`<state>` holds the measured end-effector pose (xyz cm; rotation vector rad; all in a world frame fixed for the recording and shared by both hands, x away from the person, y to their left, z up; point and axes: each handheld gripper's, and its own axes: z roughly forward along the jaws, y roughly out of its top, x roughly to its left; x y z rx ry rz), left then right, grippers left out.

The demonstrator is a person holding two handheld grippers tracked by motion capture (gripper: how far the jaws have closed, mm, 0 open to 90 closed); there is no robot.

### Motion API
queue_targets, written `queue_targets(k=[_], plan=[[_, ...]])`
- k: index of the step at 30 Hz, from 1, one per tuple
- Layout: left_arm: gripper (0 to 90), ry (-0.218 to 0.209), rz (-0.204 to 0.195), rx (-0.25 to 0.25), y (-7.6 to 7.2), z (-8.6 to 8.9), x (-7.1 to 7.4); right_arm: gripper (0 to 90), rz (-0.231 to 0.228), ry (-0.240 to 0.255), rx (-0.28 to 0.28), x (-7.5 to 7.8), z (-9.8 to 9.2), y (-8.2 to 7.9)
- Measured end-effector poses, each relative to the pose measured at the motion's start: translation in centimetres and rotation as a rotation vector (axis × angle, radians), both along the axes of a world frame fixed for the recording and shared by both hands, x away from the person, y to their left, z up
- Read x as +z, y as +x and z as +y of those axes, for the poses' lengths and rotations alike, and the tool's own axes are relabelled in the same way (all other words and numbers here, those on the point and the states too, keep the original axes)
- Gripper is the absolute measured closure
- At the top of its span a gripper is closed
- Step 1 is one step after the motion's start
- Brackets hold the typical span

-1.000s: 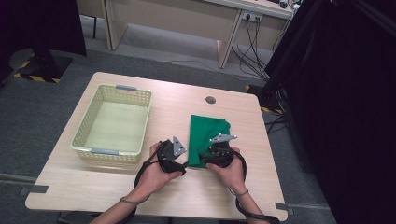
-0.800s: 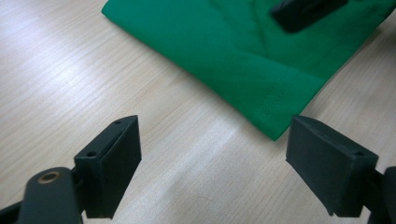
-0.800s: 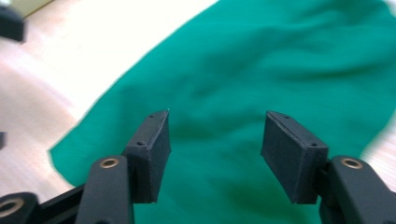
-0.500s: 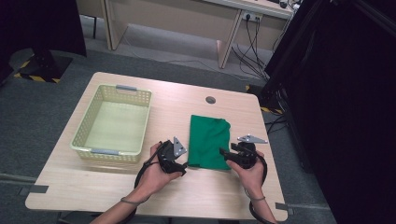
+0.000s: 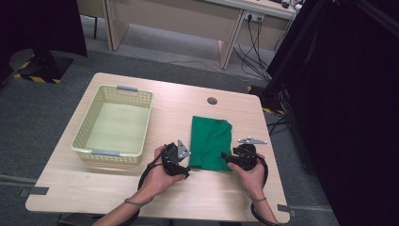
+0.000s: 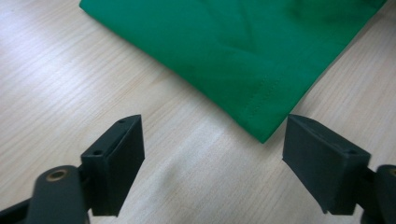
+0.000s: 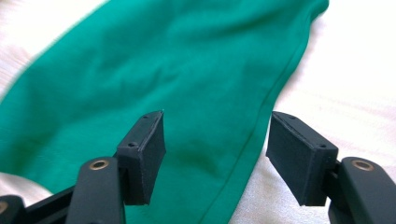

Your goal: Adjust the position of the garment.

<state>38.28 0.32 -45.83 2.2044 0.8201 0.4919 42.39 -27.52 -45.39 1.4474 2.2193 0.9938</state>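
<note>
- A pale yellow-green plastic laundry basket with lattice walls and grey handles sits left of centre in the high view, on a light wooden table. Its floor is bare.
- A folded green cloth lies flat on the table at the middle of the frame, well apart from the basket.
- The left gripper, held in a hand entering from the bottom edge, points right toward the cloth's lower left corner.
- In the left gripper view its jaws stand wide apart and have just closed slightly; the cloth's corner lies just ahead of the gap, untouched.
- The right gripper lies level at the cloth's lower right edge, pointing left.
- In the right gripper view its jaws have just been opening; they are spread over the cloth's hemmed edge, not pressing on it.
</note>
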Motion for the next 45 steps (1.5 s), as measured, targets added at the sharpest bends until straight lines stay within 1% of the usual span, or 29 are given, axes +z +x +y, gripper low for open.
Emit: queue_targets(k=[2, 4, 6, 8, 9, 11, 13, 15, 17, 19, 25, 28, 29, 30, 31, 32, 34, 35, 37, 40, 45], plan=[[23.0, -0.013, 0.017, -0.005, 0.2, -0.2, -0.2, 36.8, 0.018, -0.007, -0.006, -0.5, 0.1, 0.3], [26.1, -0.021, 0.032, -0.022, 0.5, -0.4, -0.4, 37.8, 0.039, -0.015, -0.005, -1.0, 0.2, 0.4], [28.4, -0.028, 0.048, -0.039, 0.8, -0.7, -0.6, 39.4, 0.031, -0.021, 0.003, -1.2, 0.4, 0.4], [30.5, -0.03, 0.067, -0.055, 1.2, -1.0, -0.8, 42.2, 0.032, -0.027, 0.014, -1.1, 0.5, 0.5], [31.6, -0.04, 0.08, -0.062, 1.4, -1.2, -1.0, 43.6, 0.029, -0.035, 0.019, -1.1, 0.6, 0.5], [33.4, -0.032, 0.097, -0.078, 1.6, -1.4, -1.2, 46.2, 0.019, -0.062, 0.045, -1.1, 0.9, 0.4], [37.9, -0.039, 0.115, -0.106, 1.6, -1.7, -1.4, 50.1, 0.013, -0.083, 0.069, -1.1, 1.1, 0.2], [40.0, -0.035, 0.108, -0.12, 1.5, -2.0, -1.4, 54.4, 0.011, -0.093, 0.092, -1.0, 1.2, -0.1], [43.4, -0.033, 0.112, -0.127, 1.3, -2.0, -1.3, 58.4, 0.012, -0.095, 0.104, -1.0, 1.3, -0.5], [44.8, -0.027, 0.114, -0.131, 1.0, -2.0, -1.3, 60.0, 0.015, -0.097, 0.117, -1.0, 1.3, -0.9], [46.0, 0.003, 0.114, -0.156, -0.4, -2.0, -1.0, 60.4, 0.036, -0.123, 0.134, -0.6, 0.9, -2.3], [44.7, -0.002, 0.116, -0.173, -1.3, -1.9, -1.0, 59.5, 0.04, -0.135, 0.138, -0.5, 0.7, -3.1], [43.8, -0.009, 0.096, -0.182, -1.4, -1.9, -0.9, 58.1, 0.04, -0.135, 0.139, -0.5, 0.6, -3.2], [41.9, -0.017, 0.085, -0.184, -1.5, -1.7, -0.7, 55.3, 0.044, -0.129, 0.134, -0.5, 0.6, -3.3], [40.3, -0.027, 0.094, -0.153, -1.9, -1.5, -0.6, 53.6, 0.038, -0.118, 0.13, -0.4, 0.4, -3.4], [39.1, -0.029, 0.079, -0.141, -2.0, -1.2, -0.3, 51.8, 0.029, -0.104, 0.119, -0.3, 0.2, -3.4], [36.9, -0.039, 0.066, -0.11, -2.1, -0.6, 0.0, 47.3, 0.006, -0.084, 0.098, 0.0, -0.1, -3.4], [35.3, -0.037, 0.06, -0.1, -2.1, -0.3, 0.2, 45.4, -0.002, -0.075, 0.083, 0.2, -0.4, -3.3], [30.8, -0.045, 0.049, -0.076, -2.2, 0.3, 0.6, 43.8, -0.009, -0.047, 0.056, 0.5, -0.9, -3.0], [26.8, -0.054, 0.037, -0.054, -2.5, 1.0, 0.8, 41.5, -0.017, -0.037, 0.033, 0.7, -1.4, -2.6], [25.3, -0.053, 0.028, -0.043, -2.9, 1.5, 0.5, 39.5, -0.009, -0.032, 0.009, 0.7, -2.0, -1.9]])
